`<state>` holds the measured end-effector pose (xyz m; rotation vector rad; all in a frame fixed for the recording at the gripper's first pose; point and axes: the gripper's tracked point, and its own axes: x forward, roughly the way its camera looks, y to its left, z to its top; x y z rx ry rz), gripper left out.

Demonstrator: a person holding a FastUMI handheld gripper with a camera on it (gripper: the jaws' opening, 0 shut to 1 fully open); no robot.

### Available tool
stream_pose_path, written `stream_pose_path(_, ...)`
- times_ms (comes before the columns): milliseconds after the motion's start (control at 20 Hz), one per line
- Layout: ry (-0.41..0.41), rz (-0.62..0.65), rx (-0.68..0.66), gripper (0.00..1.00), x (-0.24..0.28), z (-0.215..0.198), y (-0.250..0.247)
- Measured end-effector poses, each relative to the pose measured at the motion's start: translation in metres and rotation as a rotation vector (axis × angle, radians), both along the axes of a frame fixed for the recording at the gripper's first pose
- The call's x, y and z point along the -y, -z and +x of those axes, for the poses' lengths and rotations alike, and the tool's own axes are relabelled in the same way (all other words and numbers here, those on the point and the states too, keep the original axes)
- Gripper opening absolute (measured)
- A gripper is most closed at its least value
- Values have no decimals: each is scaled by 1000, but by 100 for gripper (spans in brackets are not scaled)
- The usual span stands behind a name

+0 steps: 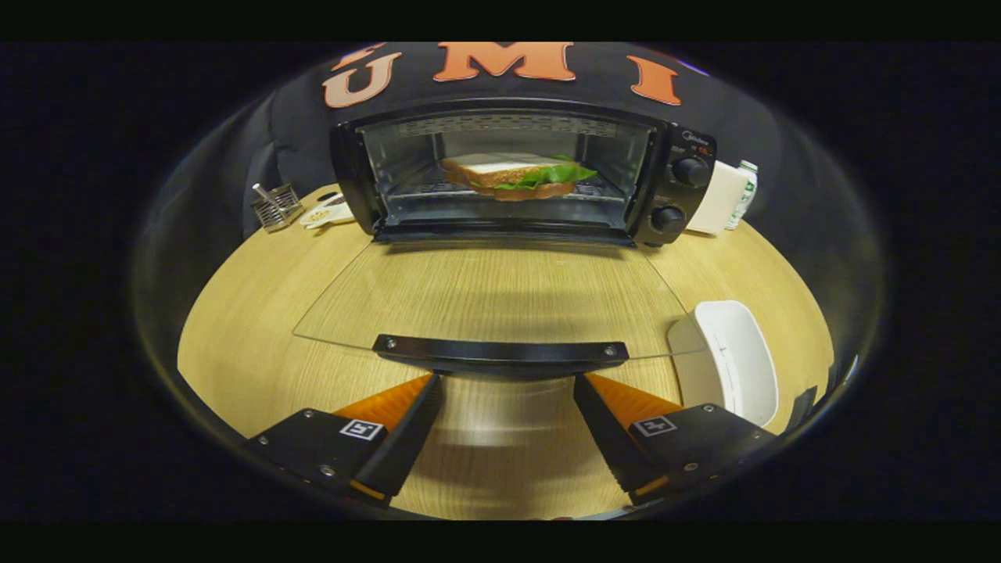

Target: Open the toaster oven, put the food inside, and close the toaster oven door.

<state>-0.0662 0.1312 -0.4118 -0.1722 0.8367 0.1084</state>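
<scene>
Sandwich sits on the rack inside the toaster oven, so loading looks done. Its glass door lies flat open, handle nearest the gripper, whose fingers spread empty just below, probably to lift it. A white dish rests right of the door.

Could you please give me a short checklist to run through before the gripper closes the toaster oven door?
1. Sandwich fully inside the toaster oven, on the rack: ok.
2. Glass door folded all the way down, nothing lying on it: ok.
3. Gripper open and holding nothing: ok.
4. Door handle just ahead of the fingertips, lined up with the gap between them: ok.
5. White dish beside the door's right corner clear of the door's upward swing: cannot tell, since it sits very close to the edge.
6. Fingers already under the handle for lifting: not ok.
</scene>
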Motion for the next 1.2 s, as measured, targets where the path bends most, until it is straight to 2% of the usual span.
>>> stream_pose_path(200,14,40,58,100,-6,3,-42)
stream_pose_path(400,23,87,171,100,-22,33,-103)
stream_pose_path(550,29,76,237,99,-30,58,-131)
stream_pose_path(950,10,53,309,100,-63,121,-160)
stream_pose_path(1200,51,60,313,100,-54,118,-168)
